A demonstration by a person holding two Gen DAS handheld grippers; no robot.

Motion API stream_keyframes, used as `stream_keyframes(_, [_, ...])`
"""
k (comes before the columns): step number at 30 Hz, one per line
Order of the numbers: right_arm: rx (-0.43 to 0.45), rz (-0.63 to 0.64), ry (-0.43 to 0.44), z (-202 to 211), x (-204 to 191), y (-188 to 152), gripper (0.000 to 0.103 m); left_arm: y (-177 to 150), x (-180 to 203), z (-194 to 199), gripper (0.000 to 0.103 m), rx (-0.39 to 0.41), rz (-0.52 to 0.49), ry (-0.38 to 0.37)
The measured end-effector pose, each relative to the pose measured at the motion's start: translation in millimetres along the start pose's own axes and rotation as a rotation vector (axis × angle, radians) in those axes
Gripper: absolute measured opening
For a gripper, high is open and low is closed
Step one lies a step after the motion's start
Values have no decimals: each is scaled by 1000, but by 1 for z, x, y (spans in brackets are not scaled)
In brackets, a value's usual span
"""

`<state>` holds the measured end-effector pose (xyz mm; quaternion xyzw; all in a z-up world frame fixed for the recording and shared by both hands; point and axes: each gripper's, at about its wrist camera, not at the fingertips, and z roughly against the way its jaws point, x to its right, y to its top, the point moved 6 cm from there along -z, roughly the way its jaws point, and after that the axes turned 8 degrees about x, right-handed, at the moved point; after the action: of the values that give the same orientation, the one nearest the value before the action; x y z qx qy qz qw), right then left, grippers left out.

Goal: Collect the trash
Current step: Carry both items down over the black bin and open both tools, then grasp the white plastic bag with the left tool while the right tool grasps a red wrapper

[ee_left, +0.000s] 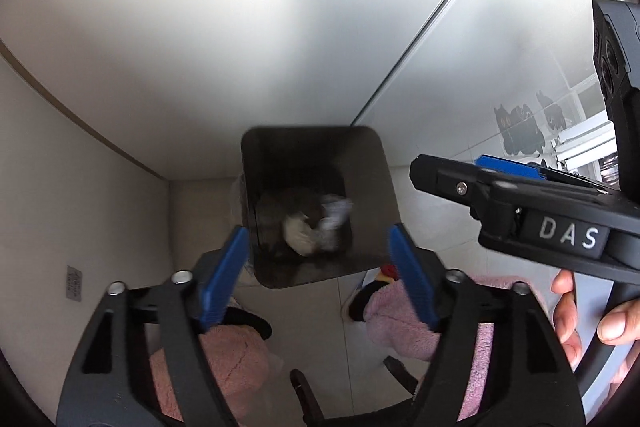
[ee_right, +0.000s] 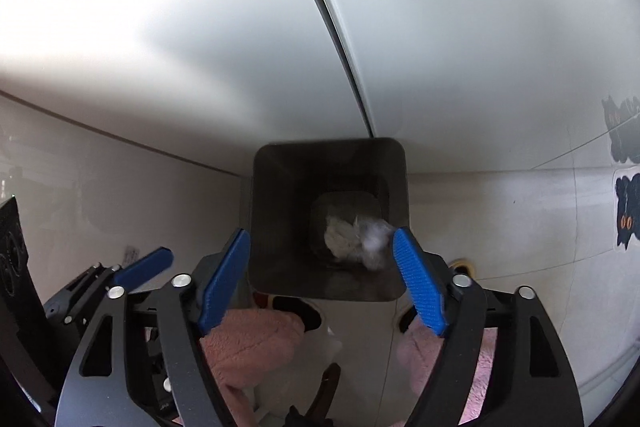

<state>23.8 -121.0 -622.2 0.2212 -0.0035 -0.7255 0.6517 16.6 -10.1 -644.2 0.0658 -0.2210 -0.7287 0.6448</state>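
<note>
Bin [ee_left: 316, 203] mouth open; wall [ee_left: 200, 27] seemingly close behind.

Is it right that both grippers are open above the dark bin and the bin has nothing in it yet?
Not quite. The left gripper and right gripper are both open over the dark bin, but the bin is not empty: crumpled whitish trash lies at its bottom. The right wrist view shows it most clearly, and the left wrist view shows it too.
</note>
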Motion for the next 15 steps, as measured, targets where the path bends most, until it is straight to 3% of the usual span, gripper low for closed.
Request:
stream_keyframes(7, [139,60,-44,68,-8,17,99,13,11,56,94,102,-14,-13])
stream_keyframes(15, [319,90,-45,161,-9,27,100,29,25,136,95,265,-38,-19])
